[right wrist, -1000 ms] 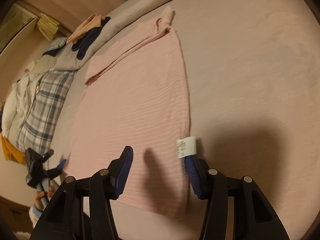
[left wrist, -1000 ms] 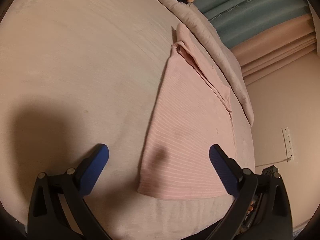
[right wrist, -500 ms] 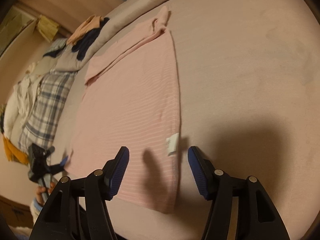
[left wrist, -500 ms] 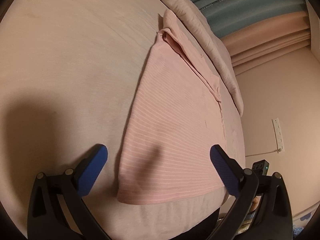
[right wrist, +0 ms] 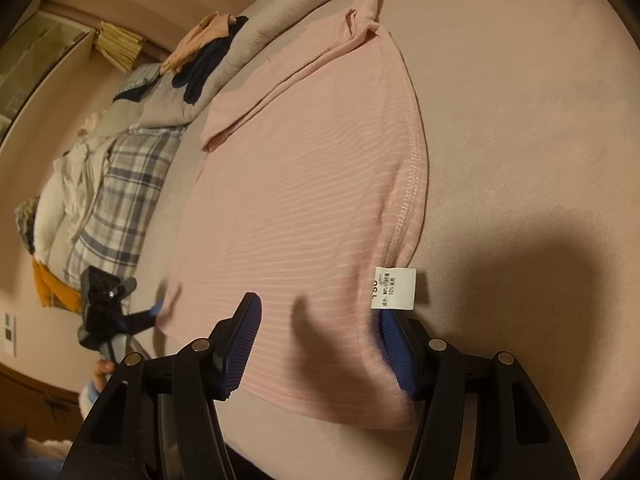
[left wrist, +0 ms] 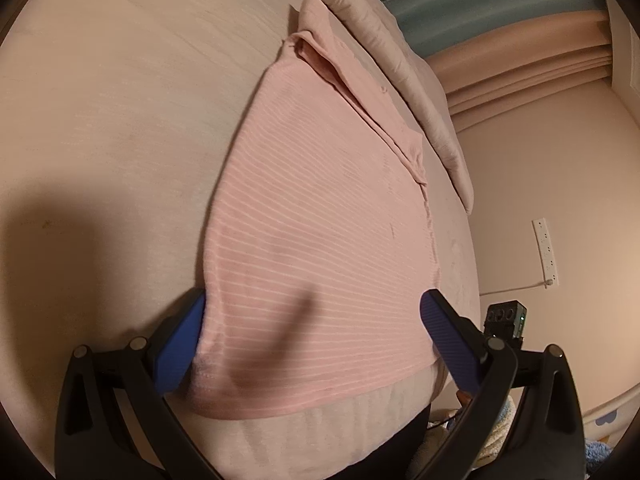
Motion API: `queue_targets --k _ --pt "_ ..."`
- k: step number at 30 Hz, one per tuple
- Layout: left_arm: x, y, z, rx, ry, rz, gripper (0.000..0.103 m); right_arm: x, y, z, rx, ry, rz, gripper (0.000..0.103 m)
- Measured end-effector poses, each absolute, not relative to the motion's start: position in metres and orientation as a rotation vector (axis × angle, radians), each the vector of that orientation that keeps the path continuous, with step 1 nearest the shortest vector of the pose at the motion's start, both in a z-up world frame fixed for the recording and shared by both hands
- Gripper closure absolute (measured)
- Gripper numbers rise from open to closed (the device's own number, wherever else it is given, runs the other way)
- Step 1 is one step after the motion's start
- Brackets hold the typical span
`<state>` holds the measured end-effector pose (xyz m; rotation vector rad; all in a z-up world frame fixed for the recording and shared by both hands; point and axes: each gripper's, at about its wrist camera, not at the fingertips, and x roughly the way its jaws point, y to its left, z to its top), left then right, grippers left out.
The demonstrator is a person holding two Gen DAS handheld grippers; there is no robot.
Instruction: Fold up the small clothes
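Observation:
A pink ribbed garment (left wrist: 320, 216) lies flat on the bed, its folded sleeve part at the far end; it also shows in the right wrist view (right wrist: 304, 200). My left gripper (left wrist: 312, 336) is open, its blue pads straddling the garment's near hem, the left pad under the cloth's edge. My right gripper (right wrist: 320, 344) is open around the other hem corner, its right pad beneath the edge by the white care label (right wrist: 393, 288). The left gripper (right wrist: 116, 320) also shows far left in the right wrist view.
The bed sheet (left wrist: 112, 120) spreads to the left. A grey duvet (left wrist: 424, 92) lies along the far edge. A plaid cloth (right wrist: 120, 208), white clothes (right wrist: 68, 192) and dark and orange garments (right wrist: 204, 56) lie at the bed's far side. A wall socket strip (left wrist: 546, 252) is at the right.
Both grippers have moved forward and down onto the garment's near hem; each now has a pad at or under the cloth's edge. The label now sits against the right pad.

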<state>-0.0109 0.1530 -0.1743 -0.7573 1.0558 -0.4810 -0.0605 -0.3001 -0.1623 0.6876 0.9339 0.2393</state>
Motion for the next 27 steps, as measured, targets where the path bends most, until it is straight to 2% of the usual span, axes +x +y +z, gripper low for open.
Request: queue_targets --k 10,17,27 --pt "-0.016 0.172 -0.177 -0.887 1.032 -0.537 0.001 -0.067 -0.305 -0.164 0.718 0.947 0.284 0.042" --pt "-0.023 0.182 -0.171 -0.875 1.044 -0.514 0.001 -0.069 -0.309 -0.162 0.718 0.959 0.280 0.042" --pt "-0.020 0.152 -0.174 -0.821 1.087 -0.603 0.001 -0.055 -0.293 -0.164 0.707 0.982 0.346 0.042"
